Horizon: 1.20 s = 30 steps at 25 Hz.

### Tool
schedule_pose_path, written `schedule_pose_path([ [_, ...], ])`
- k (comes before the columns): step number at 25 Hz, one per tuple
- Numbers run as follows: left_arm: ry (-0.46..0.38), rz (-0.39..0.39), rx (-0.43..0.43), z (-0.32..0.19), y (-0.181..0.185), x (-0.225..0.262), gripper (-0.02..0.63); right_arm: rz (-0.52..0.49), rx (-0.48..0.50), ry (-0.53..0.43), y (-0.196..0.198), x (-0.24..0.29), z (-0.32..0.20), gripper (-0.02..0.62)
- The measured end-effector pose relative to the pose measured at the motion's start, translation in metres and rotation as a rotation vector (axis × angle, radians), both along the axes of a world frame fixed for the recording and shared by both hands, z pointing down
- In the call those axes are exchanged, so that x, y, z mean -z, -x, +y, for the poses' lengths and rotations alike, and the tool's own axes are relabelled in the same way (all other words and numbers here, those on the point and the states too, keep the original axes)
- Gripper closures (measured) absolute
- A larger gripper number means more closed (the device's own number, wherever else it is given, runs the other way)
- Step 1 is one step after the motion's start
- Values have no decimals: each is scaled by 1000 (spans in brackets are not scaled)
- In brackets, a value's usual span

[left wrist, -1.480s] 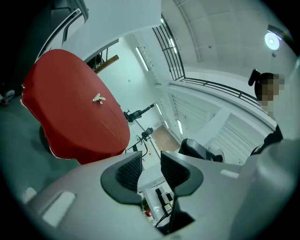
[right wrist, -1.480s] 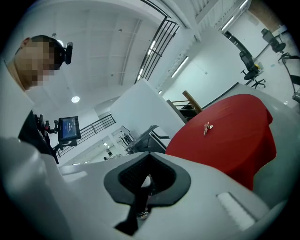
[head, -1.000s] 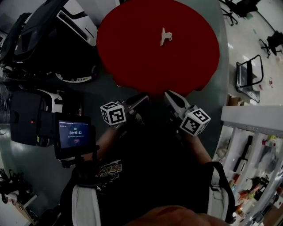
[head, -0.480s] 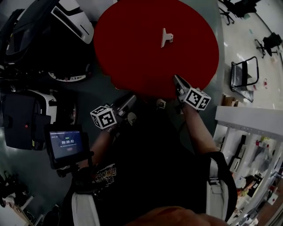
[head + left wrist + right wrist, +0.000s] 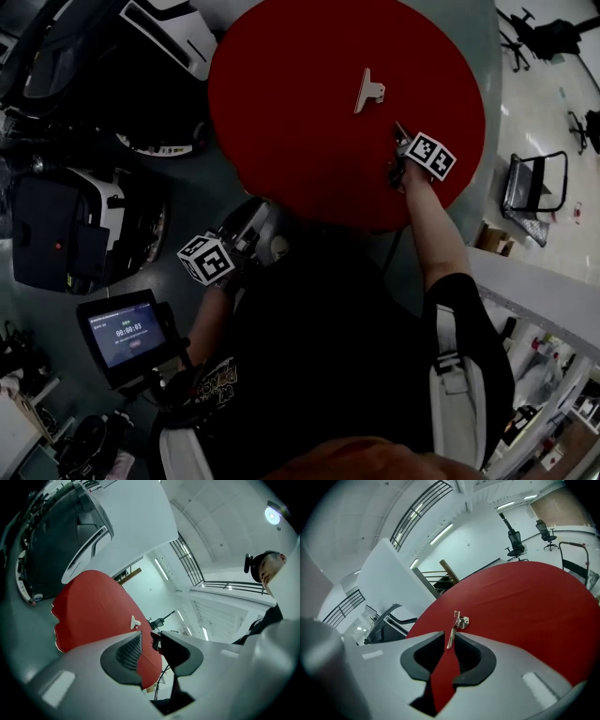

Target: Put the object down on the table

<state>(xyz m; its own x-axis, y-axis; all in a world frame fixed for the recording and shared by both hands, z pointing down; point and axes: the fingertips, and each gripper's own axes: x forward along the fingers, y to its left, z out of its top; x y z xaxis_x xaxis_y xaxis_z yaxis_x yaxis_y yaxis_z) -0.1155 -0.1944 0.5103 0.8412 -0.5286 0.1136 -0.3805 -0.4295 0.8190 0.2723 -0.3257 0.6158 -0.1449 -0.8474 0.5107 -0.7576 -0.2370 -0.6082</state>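
Note:
A small pale metal clip (image 5: 368,92) lies on the round red table (image 5: 281,112), toward its far side. My right gripper (image 5: 400,133) reaches over the table's right part, a short way from the clip and pointing at it. In the right gripper view the clip (image 5: 457,624) stands just ahead of the gap, and my right gripper (image 5: 450,641) is opening its jaws with nothing pressed between the pads. My left gripper (image 5: 256,216) hangs off the table's near edge, close to the person's body. The left gripper view shows my left gripper (image 5: 147,644) slightly open and empty, with the clip (image 5: 135,622) far off.
A large black-and-white machine (image 5: 141,56) stands left of the table. A small screen with a timer (image 5: 122,333) sits at the lower left. A black frame stand (image 5: 530,187) and white shelving (image 5: 544,300) are on the right. An office chair (image 5: 553,37) stands far right.
My right gripper has swung from beside the person's body out over the table, toward the clip. The left gripper has drifted lower and leftward. The clip has not moved.

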Motion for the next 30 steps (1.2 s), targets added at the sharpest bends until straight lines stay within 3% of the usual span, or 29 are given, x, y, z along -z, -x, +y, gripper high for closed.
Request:
schedule_pose_path([
  [10,127,-63,150,-50,-26,-41,469,-110,78,110,-22,-85,-138,505],
  [15,173,-62,204,-50,-15,-53,469,-130,110,119,-8,-103,-155,500],
  [18,194,-58,220,-48,-13,-57,469,-175,120,73,-3,-94,-162,534],
  [24,223,-49,194,-54,-26,-58,469,-238,127,41,2,-75,-161,578],
  [27,239,7,159,-59,-35,-59,465,-227,198,8,22,-52,-147,580],
  [30,233,28,104,-63,-49,-56,465,-283,315,-78,60,-3,-118,580],
])
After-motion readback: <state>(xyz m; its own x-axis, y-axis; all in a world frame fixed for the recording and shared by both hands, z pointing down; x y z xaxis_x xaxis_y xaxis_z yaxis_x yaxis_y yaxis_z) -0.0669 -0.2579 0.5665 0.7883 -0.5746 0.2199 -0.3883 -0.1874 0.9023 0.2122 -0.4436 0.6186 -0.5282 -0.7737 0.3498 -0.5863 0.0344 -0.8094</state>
